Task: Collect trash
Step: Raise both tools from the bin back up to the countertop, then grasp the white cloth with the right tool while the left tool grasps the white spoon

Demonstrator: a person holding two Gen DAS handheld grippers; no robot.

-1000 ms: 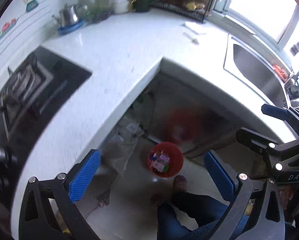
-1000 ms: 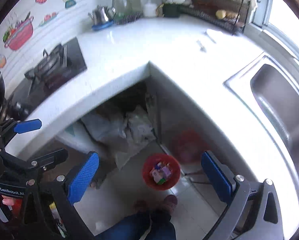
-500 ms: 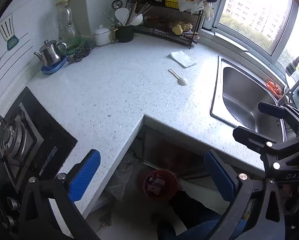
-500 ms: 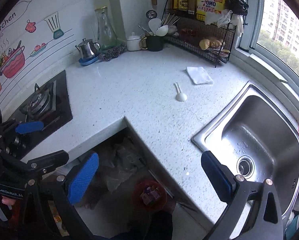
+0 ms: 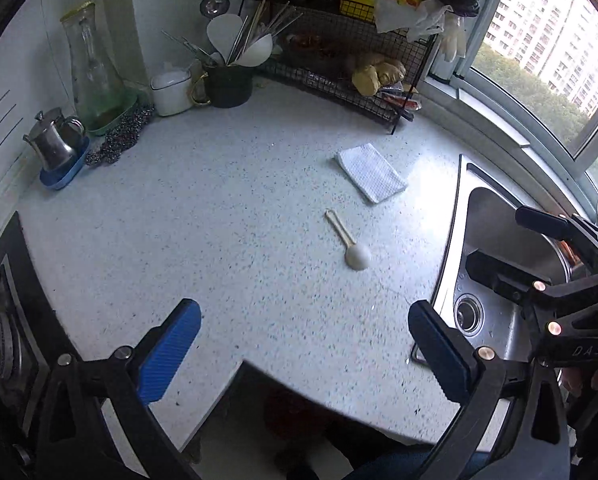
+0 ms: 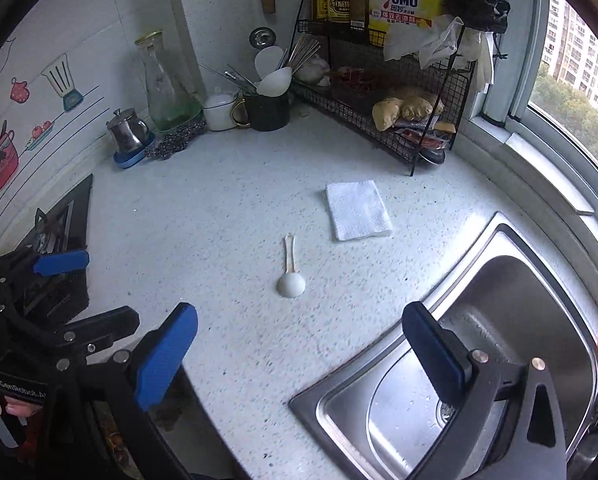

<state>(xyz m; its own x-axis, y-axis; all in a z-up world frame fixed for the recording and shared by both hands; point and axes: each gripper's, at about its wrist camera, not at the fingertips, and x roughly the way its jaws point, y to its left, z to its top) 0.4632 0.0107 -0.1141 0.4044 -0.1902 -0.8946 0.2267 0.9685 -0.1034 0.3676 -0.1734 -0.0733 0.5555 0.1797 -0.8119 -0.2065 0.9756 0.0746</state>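
Note:
A white plastic spoon [image 5: 349, 242] lies on the speckled white counter [image 5: 219, 220], with a folded white paper napkin [image 5: 371, 172] just beyond it. Both also show in the right wrist view: the spoon [image 6: 291, 272] and the napkin [image 6: 357, 210]. My left gripper [image 5: 303, 352] is open and empty, above the counter's near edge, short of the spoon. My right gripper [image 6: 299, 354] is open and empty, over the counter next to the sink. The red bin is a dim shape under the counter [image 5: 295, 412].
A steel sink [image 6: 479, 360] is at the right. A gas hob [image 5: 3, 332] is at the left. At the back stand a wire rack [image 6: 383, 92], a utensil cup [image 6: 267, 110], a glass carafe [image 6: 165, 88] and a small kettle [image 6: 129, 134].
Both grippers rose from looking down at the red bin on the floor to facing the countertop. The spoon and napkin came closer and into the middle of view. Both stayed open.

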